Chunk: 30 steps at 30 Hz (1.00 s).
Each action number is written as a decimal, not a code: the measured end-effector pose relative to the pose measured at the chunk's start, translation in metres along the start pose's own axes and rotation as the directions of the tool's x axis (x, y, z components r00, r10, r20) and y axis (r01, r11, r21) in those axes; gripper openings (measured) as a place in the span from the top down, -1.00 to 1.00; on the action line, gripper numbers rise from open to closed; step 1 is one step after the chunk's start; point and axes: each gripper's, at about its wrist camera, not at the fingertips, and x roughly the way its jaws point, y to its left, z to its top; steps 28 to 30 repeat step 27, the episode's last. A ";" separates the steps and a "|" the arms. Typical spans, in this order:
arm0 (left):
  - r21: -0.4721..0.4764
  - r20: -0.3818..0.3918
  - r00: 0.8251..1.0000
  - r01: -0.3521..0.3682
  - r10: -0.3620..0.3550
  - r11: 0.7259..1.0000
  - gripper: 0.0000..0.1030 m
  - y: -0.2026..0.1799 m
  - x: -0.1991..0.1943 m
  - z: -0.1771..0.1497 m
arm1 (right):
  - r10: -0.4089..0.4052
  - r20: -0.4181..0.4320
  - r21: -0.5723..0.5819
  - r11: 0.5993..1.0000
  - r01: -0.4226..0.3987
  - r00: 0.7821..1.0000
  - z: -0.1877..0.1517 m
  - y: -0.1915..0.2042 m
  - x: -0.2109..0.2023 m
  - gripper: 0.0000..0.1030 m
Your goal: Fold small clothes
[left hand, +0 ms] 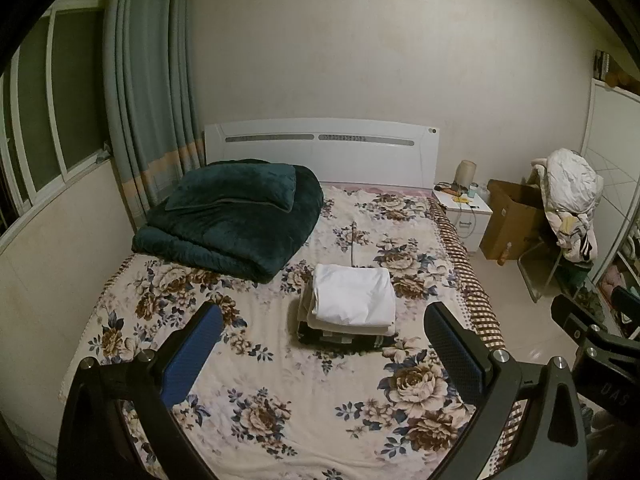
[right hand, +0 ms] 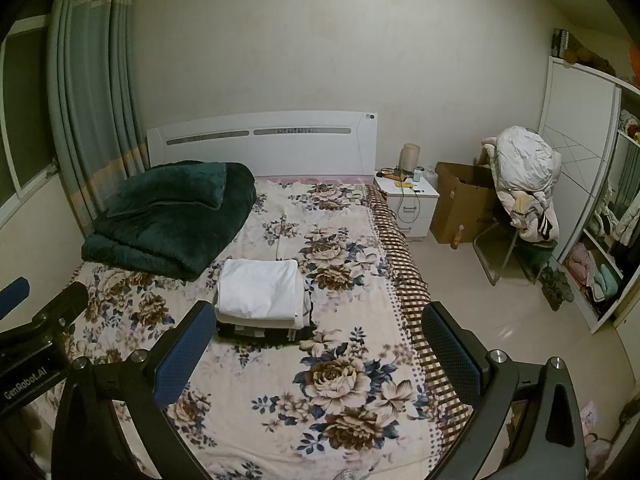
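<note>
A stack of folded clothes [left hand: 347,312] is sitting on the flowered bedspread [left hand: 280,408], and everything else is being placed against that stack. Its top piece is a white folded garment [left hand: 352,294]; cream layers are lying under it, and a dark piece with pale bands is lying at the bottom. The left gripper [left hand: 324,344] is hovering on the foot side of the stack, above the bedspread, with its two blue-padded fingers [left hand: 192,356] standing wide apart and gripping nothing; the stack is showing in the gap between them, not touched. The right gripper [right hand: 320,340] is hovering just to the right of the left one, also on the foot side of the stack, its fingers [right hand: 450,344] likewise spread wide and carrying nothing; in the right wrist view the stack [right hand: 264,300] is lying toward its left finger. A dark green quilt [left hand: 232,216], folded, with a matching pillow on top, is lying beyond the stack and to its left, close to the white headboard [left hand: 320,148]. A thin dark cord is running up the bedspread from the stack's far edge. To the right of the stack, past the bed's checked border, a white nightstand [left hand: 466,212] is standing, then a cardboard box [left hand: 512,220], then a chair heaped with pale laundry [left hand: 572,200]. A grey-blue curtain [left hand: 148,92] is hanging beyond the quilt, far left of the stack.
</note>
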 end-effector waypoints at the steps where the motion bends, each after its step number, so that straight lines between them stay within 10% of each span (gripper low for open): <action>1: 0.000 0.000 1.000 -0.002 0.002 1.000 -1.00 0.000 0.000 0.000 | 0.000 0.001 0.000 1.000 0.000 1.000 0.001 0.001 0.001 -1.00; 30: 0.004 0.005 1.000 -0.014 0.014 1.000 -1.00 0.000 -0.009 0.001 | 0.012 0.002 -0.003 1.000 -0.012 1.000 -0.003 0.002 -0.005 -1.00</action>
